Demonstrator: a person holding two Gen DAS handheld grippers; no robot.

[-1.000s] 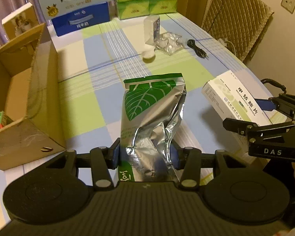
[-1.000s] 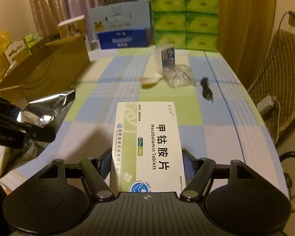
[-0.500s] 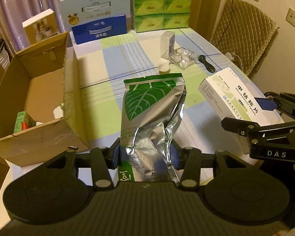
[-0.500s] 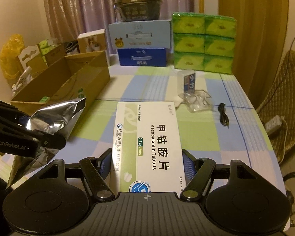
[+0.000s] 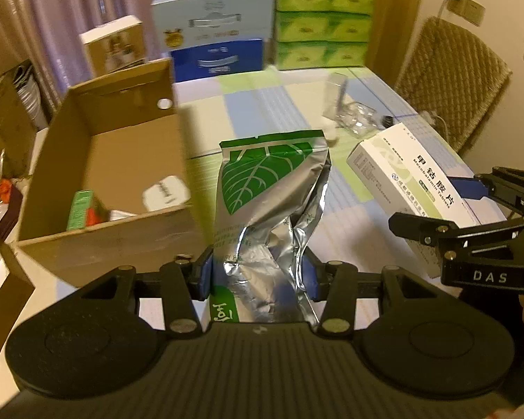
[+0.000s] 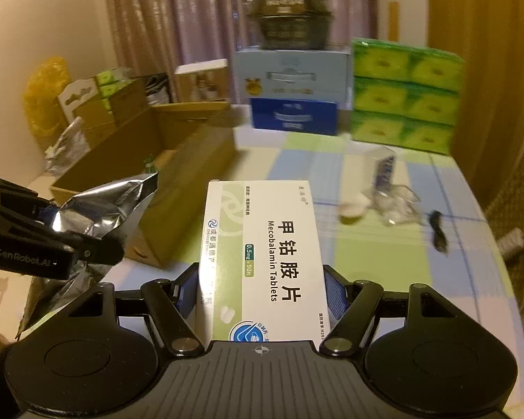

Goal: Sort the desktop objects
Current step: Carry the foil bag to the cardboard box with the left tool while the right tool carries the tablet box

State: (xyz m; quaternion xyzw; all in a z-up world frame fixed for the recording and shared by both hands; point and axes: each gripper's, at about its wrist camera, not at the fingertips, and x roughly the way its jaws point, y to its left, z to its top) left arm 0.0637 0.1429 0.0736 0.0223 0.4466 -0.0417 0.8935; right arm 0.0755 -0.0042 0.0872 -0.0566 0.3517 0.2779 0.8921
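A crumpled silver foil bag with a green leaf print [image 5: 269,206] is held above the table by my left gripper [image 5: 258,274], which is shut on its lower part. The same foil bag [image 6: 101,209] shows at the left of the right wrist view. My right gripper [image 6: 260,293] is shut on a white and green tablet box [image 6: 262,258], also held in the air. That tablet box [image 5: 412,178] appears right of the bag in the left wrist view. An open cardboard box [image 5: 97,174] stands at the left with a green carton [image 5: 80,209] and a white item [image 5: 164,195] inside.
On the checked tablecloth [image 5: 248,111] lie a clear plastic blister pack [image 6: 394,202], a small white cap [image 6: 353,209] and a black cable [image 6: 438,230]. Blue boxes [image 6: 293,94] and green tissue packs [image 6: 405,94] are stacked at the far end. A quilted chair [image 5: 450,80] stands at the right.
Both grippers have risen and tilted up with their loads. The cardboard box's inside has come into view on the left.
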